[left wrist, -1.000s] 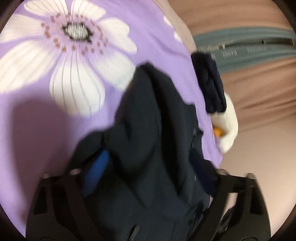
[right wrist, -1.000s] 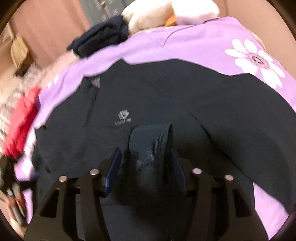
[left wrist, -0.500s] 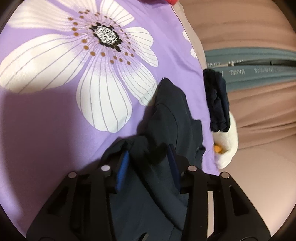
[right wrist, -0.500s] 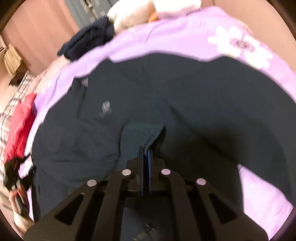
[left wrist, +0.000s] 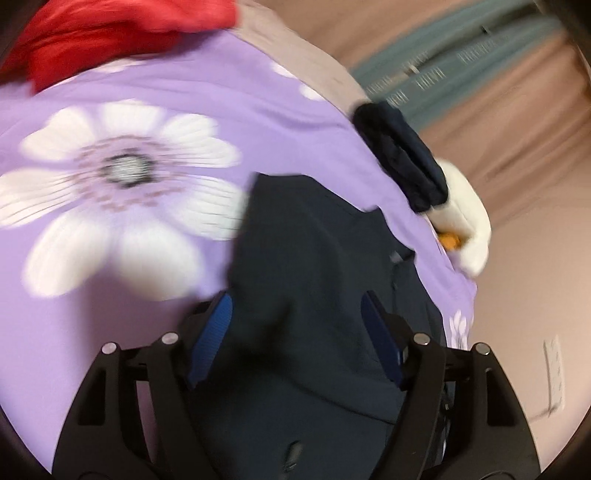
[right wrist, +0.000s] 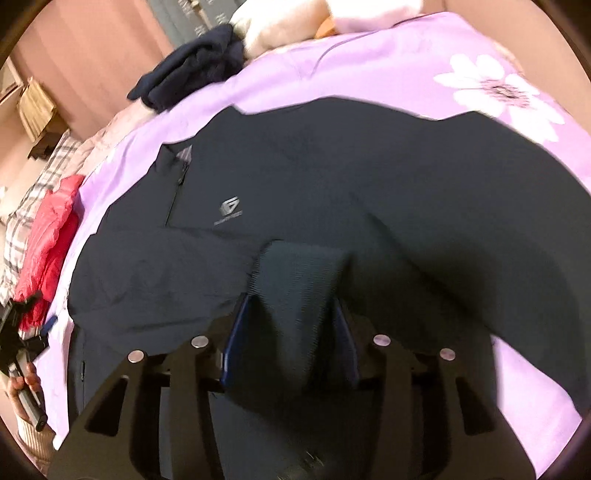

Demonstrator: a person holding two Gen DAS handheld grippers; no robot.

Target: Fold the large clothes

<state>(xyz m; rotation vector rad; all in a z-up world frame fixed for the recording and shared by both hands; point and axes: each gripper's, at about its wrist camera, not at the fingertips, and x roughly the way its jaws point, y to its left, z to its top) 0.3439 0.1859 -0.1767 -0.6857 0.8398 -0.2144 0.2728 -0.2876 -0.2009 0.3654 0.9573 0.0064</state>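
Dark navy jacket [right wrist: 332,192] spread flat across the purple floral bedspread [right wrist: 369,62], collar toward the far-left edge, chest logo facing up. Ribbed cuff [right wrist: 299,284] standing folded between the blue pads of the right gripper [right wrist: 291,332]; jaws opening, pads close beside the cuff, contact unclear. Left gripper [left wrist: 295,325] jaws wide and opening above a jacket sleeve [left wrist: 306,251]; cloth lying between the pads, not pinched. Bare bedspread open beside the big white flower [left wrist: 118,192]. Crowded far edge: folded dark garment [left wrist: 402,155], white plush toy [left wrist: 465,229], red garment [left wrist: 110,33].
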